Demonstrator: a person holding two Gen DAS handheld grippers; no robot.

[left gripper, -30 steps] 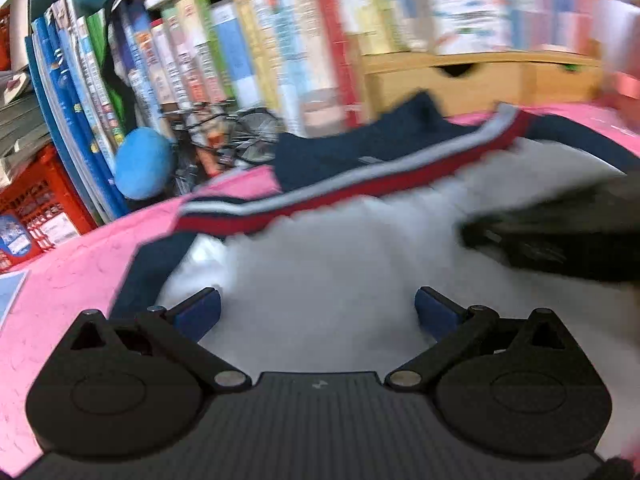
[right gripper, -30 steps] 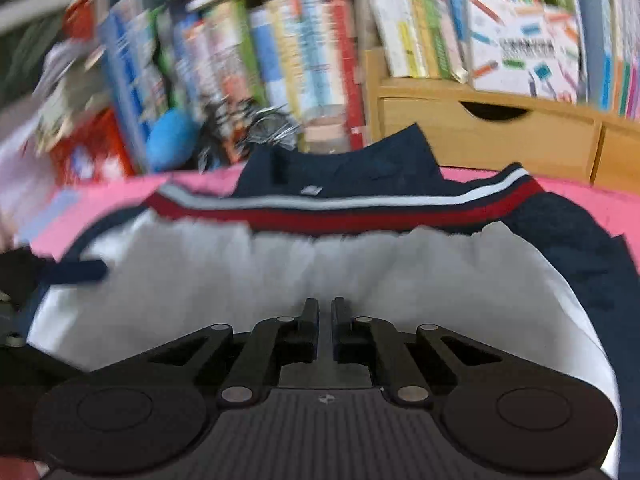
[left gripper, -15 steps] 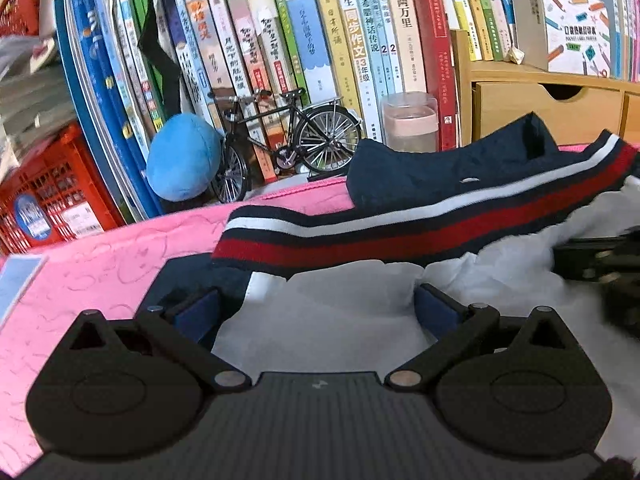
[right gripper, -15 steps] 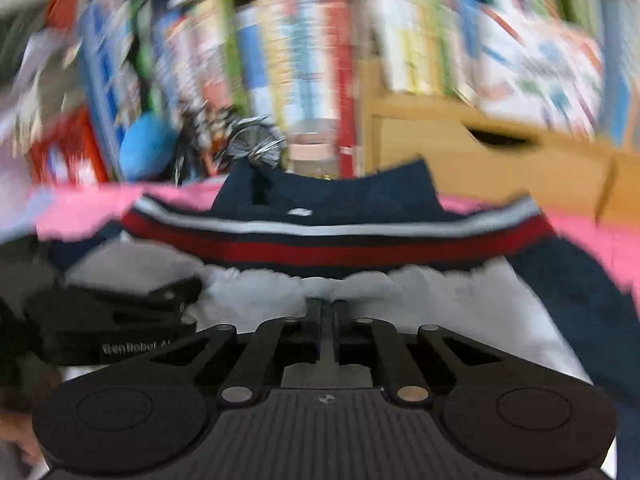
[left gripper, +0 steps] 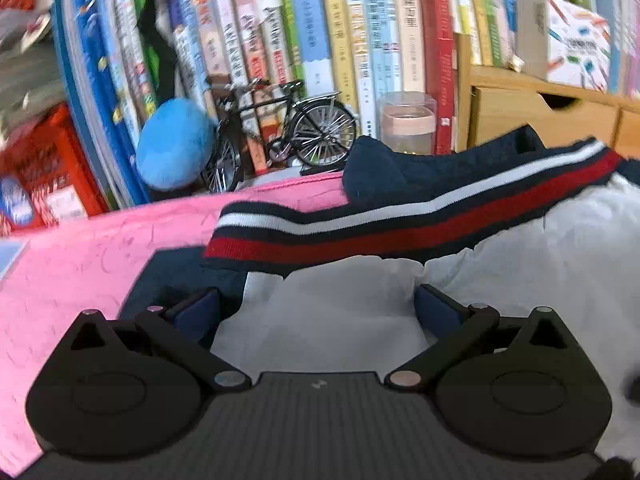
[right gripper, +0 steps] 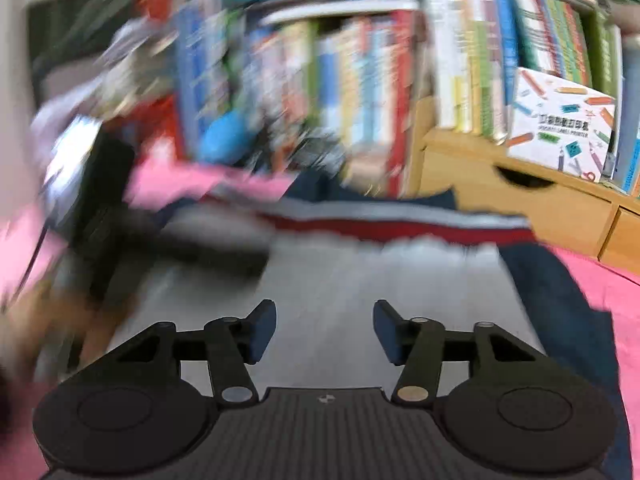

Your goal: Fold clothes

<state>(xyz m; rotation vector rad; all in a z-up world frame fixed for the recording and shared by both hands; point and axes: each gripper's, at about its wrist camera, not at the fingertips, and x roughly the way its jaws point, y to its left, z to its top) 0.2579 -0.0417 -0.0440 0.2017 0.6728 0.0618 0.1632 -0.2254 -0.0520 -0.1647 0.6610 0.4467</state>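
Lying across the pink surface (left gripper: 100,264), a navy jacket (left gripper: 408,172) shows its white lining and red-and-white striped hem band (left gripper: 400,224).
Left gripper (left gripper: 316,304) hangs over the lining's near left corner, its fingers (left gripper: 196,312) spread wide with nothing clamped. Right gripper (right gripper: 324,330) has its fingers (right gripper: 386,330) part open, having just been opening, above the lining with no cloth between them; this view is badly blurred. Books (left gripper: 360,32) and a model bicycle (left gripper: 280,136) stand behind.

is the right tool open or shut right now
Open. The right tool has just been opening: its blue pads stand well apart over the white lining of the navy jacket, with nothing pinched between them.
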